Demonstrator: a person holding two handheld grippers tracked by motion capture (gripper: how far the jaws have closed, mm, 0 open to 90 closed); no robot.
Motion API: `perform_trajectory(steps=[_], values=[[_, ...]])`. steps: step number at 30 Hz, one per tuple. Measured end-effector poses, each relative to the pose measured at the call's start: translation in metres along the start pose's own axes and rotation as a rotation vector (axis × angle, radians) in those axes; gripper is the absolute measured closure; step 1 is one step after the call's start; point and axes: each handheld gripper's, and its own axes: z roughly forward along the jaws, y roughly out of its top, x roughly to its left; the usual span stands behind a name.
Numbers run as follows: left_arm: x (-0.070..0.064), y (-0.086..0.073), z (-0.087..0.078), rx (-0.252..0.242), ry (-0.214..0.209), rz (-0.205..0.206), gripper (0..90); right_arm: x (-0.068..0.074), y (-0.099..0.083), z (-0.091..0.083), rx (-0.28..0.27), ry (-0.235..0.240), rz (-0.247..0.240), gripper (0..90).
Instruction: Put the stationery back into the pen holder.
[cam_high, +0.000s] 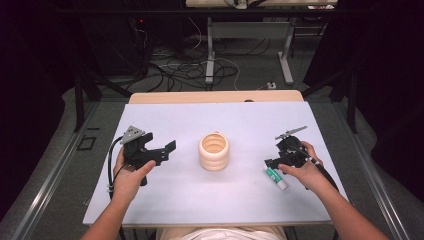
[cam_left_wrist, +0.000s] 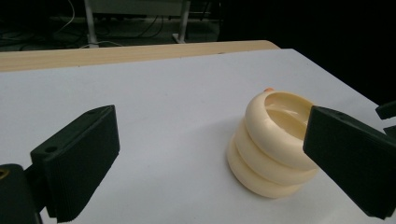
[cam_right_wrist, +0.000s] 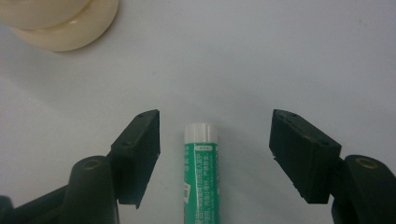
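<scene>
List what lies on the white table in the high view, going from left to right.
left gripper → cream ribbed container → green and white tube, lying just under the right gripper

Bare forearms; black ribbed-jawed left gripper, grey plate, perhaps looped cable.

The green tube with the white cap carries a white label panel of small printed characters down its side, too small and blurred to read. No other lettering is legible.
</scene>
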Motion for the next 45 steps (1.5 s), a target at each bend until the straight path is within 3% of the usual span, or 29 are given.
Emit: perform_trajectory(steps=[5,6,8,9,12,17,19,23,24,25,26,31,45], values=[[0.001,-0.002,0.001,0.006,0.009,-0.006,3.6,0.000,0.006,0.003,0.033,0.004,0.001,36.2],[0.001,-0.002,0.001,0.006,0.010,-0.004,3.6,0.001,0.007,0.003,0.035,0.027,-0.002,36.6],[0.001,-0.002,0.001,0.007,0.009,0.001,3.6,0.002,0.008,0.005,0.048,0.007,0.014,37.3],[0.001,-0.002,0.001,0.008,0.009,0.002,3.6,0.002,0.008,0.006,0.046,0.030,0.006,38.7],[0.001,-0.003,0.002,0.011,0.006,-0.002,3.6,0.004,0.009,0.010,0.069,0.031,0.036,40.6],[0.000,-0.004,0.002,0.015,0.003,0.006,3.6,0.002,0.009,0.017,0.099,0.063,0.042,44.7],[0.000,-0.004,0.002,0.016,0.003,0.003,3.6,0.004,0.009,0.020,0.114,0.057,0.062,45.3],[-0.001,-0.005,0.003,0.018,0.003,0.000,3.6,0.002,0.008,0.025,0.143,0.059,0.043,48.0],[-0.001,-0.005,0.003,0.020,0.002,0.000,3.6,0.004,0.008,0.025,0.153,0.063,0.071,48.7],[-0.001,-0.005,0.003,0.020,0.001,0.001,3.6,0.002,0.008,0.026,0.177,0.053,0.040,49.4],[-0.001,-0.005,0.003,0.021,0.000,0.003,3.6,0.003,0.008,0.027,0.168,0.066,0.062,50.2],[0.000,-0.005,0.004,0.021,0.000,0.003,3.6,0.002,0.006,0.030,0.211,0.064,0.068,54.0],[0.001,-0.006,0.005,0.023,0.002,-0.001,3.6,-0.003,-0.003,0.040,0.233,0.078,0.105,58.0]])
